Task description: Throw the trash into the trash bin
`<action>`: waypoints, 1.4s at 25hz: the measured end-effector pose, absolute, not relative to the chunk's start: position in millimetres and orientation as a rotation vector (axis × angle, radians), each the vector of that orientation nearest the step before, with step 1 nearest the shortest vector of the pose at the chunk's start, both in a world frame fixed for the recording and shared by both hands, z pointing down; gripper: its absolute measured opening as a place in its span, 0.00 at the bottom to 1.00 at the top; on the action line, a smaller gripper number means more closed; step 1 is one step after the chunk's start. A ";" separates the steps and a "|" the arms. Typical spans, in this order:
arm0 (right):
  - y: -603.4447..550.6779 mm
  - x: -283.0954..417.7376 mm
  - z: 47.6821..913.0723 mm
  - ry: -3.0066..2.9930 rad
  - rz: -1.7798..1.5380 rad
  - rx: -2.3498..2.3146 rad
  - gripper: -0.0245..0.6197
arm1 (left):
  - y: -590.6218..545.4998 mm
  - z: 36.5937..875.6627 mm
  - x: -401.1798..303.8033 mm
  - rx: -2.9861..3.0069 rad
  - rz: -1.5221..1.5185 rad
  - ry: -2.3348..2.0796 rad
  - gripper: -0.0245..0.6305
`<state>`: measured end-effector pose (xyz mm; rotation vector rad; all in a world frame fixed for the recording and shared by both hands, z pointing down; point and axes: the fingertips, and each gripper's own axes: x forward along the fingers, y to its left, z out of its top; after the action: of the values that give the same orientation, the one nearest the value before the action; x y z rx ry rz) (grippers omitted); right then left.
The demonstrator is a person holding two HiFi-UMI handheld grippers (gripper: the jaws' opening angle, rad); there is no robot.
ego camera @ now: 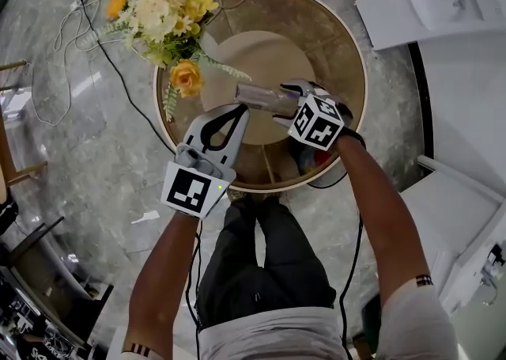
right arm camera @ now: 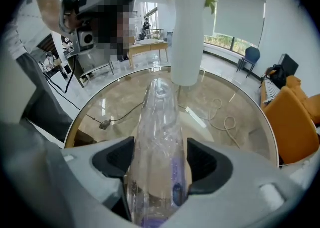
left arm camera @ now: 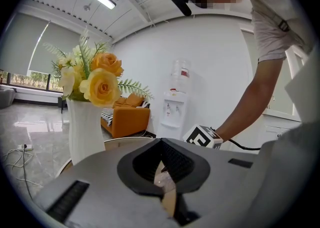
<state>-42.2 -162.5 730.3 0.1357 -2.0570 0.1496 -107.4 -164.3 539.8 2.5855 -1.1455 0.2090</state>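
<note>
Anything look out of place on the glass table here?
A crumpled clear plastic bottle lies on its side on the round glass table near the flower vase, trash among decor. The open right gripper straddles it. Nothing looks spilled.

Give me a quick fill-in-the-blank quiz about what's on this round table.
1. The yellow flowers stand in a ____ vase.
2. The clear plastic bottle lies on a round table with a ____ top.
3. The bottle sits between the open jaws of the gripper in the person's ____ hand.
Missing words: white; glass; right.
</note>
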 end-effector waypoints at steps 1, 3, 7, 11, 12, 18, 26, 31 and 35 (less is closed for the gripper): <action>-162.6 -42.2 731.3 -2.057 0.154 0.137 0.54 | -164.0 540.0 -107.9 2.582 0.207 -1.146 0.04; -162.1 -42.5 732.4 -2.061 0.161 0.138 0.52 | -163.5 540.1 -109.5 2.573 0.204 -1.150 0.04; -163.2 -42.6 731.1 -2.076 0.170 0.174 0.50 | -163.0 538.9 -110.7 2.572 0.193 -1.158 0.04; -165.9 -39.8 725.7 -2.102 0.206 0.261 0.50 | -159.2 540.3 -109.0 2.580 0.201 -1.146 0.04; -166.5 -38.3 722.9 -2.110 0.216 0.287 0.50 | -157.9 539.8 -107.5 2.586 0.201 -1.138 0.04; -162.6 -24.9 701.2 -2.145 0.277 0.436 0.50 | -149.9 536.0 -91.9 2.613 0.204 -1.099 0.04; -143.6 0.4 657.7 -2.156 0.293 0.637 0.50 | -134.4 524.8 -64.6 2.639 0.166 -1.039 0.04; -117.2 38.1 630.5 -2.154 0.374 0.826 0.50 | -119.2 514.0 -32.9 2.670 0.144 -0.963 0.04; -92.0 73.0 611.4 -2.137 0.441 0.977 0.50 | -107.6 504.0 -6.6 2.698 0.123 -0.895 0.04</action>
<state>73.0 -92.0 611.4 0.9770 -2.1366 0.4413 -6.6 -107.6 504.0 2.6979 -0.8946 0.1233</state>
